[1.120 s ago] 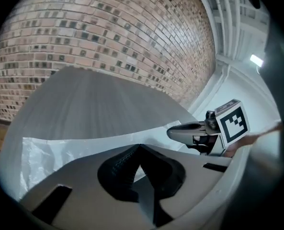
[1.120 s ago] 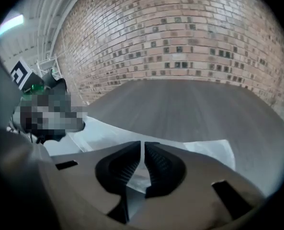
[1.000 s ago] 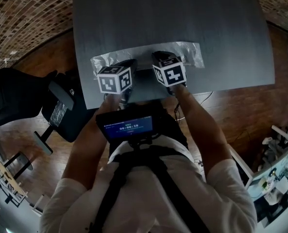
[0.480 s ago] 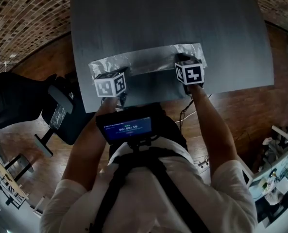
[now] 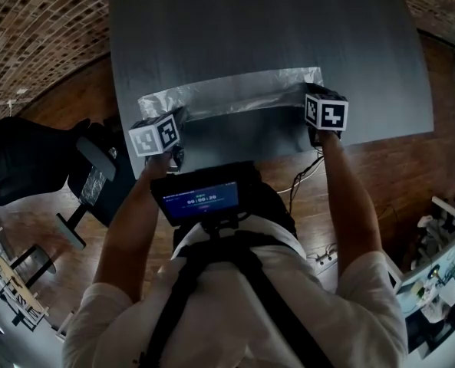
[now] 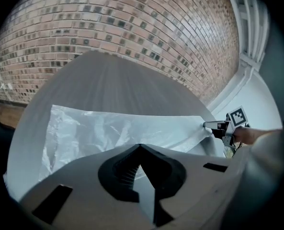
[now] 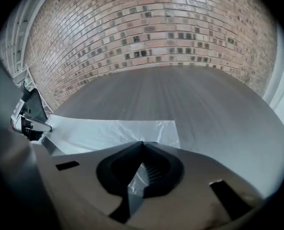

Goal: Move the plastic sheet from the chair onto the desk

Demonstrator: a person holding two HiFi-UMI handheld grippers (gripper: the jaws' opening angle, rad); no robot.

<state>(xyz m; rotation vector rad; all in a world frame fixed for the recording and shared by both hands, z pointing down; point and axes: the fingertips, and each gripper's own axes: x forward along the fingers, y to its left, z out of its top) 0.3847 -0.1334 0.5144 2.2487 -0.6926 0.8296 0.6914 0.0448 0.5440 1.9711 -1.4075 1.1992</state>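
The clear plastic sheet (image 5: 235,90) lies stretched across the near part of the dark grey desk (image 5: 265,29). My left gripper (image 5: 178,118) is shut on its near left end, the film pinched in the jaws (image 6: 118,128). At the near right corner my right gripper (image 5: 310,106) is shut on the sheet (image 7: 108,131); its jaws have just been closing with the film between them. In the left gripper view, the right gripper (image 6: 207,126) pinches that corner. In the right gripper view, the left gripper (image 7: 47,127) holds the other end. The black chair (image 5: 28,156) stands left of the desk.
A brick wall (image 7: 151,28) runs behind the desk (image 7: 204,95). Wooden floor (image 5: 380,175) surrounds it, with cables (image 5: 308,176) under the near edge. A screen unit (image 5: 200,198) hangs on the person's chest. The chair's armrest (image 5: 97,152) is close to the desk's left corner.
Both grippers have moved apart along the sheet's near edge, the right one far to the right, the left one to the left. The sheet now lies wider and flatter.
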